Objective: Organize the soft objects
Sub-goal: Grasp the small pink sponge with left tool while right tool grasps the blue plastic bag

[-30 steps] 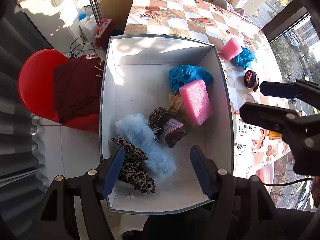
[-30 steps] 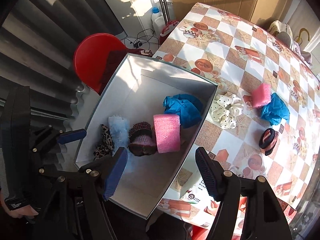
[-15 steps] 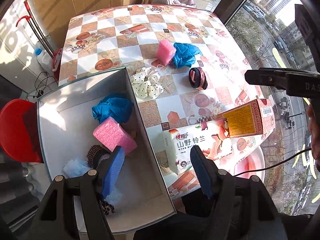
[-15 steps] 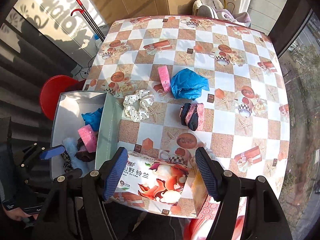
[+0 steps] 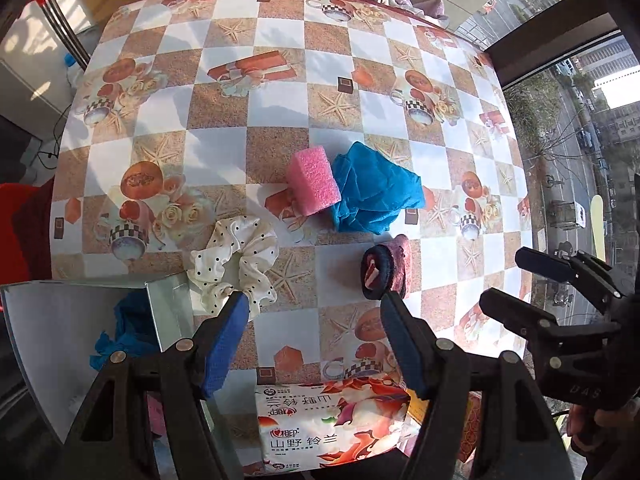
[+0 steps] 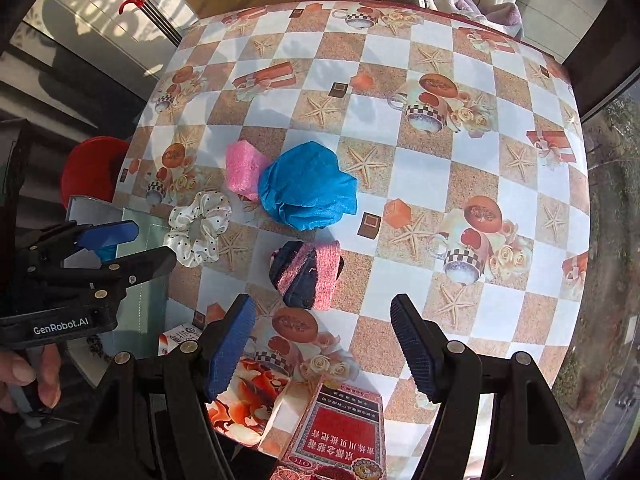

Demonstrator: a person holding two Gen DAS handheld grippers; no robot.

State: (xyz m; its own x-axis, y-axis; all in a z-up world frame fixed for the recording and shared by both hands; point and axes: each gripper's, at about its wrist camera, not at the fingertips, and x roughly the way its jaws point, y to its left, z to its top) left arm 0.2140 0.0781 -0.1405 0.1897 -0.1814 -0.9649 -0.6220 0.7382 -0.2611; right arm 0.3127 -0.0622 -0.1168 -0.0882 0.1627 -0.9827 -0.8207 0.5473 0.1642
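On the checkered tablecloth lie a pink sponge [image 5: 314, 182], a crumpled blue cloth [image 5: 374, 194], a white polka-dot scrunchie [image 5: 236, 262] and a dark-and-pink headband [image 5: 386, 266]. My left gripper [image 5: 314, 346] hovers open and empty above the table, with the scrunchie just beyond its left finger and the headband by its right. My right gripper [image 6: 322, 346] is also open and empty, with the headband [image 6: 308, 274] just ahead of it. The scrunchie [image 6: 198, 228], the sponge [image 6: 242, 172] and the blue cloth [image 6: 308, 192] lie farther ahead on the left.
A white box [image 5: 64, 332] at the table's left edge holds a blue cloth [image 5: 126, 332]. A flowered tissue pack [image 5: 332, 428] and a red carton [image 6: 340, 436] sit at the near edge. A red stool [image 6: 94, 168] stands left of the table; a window bounds the right.
Both grippers have swung from over the white box to over the table on the right. The loose items now lie ahead of the fingers, and the box has slid to the left edge.
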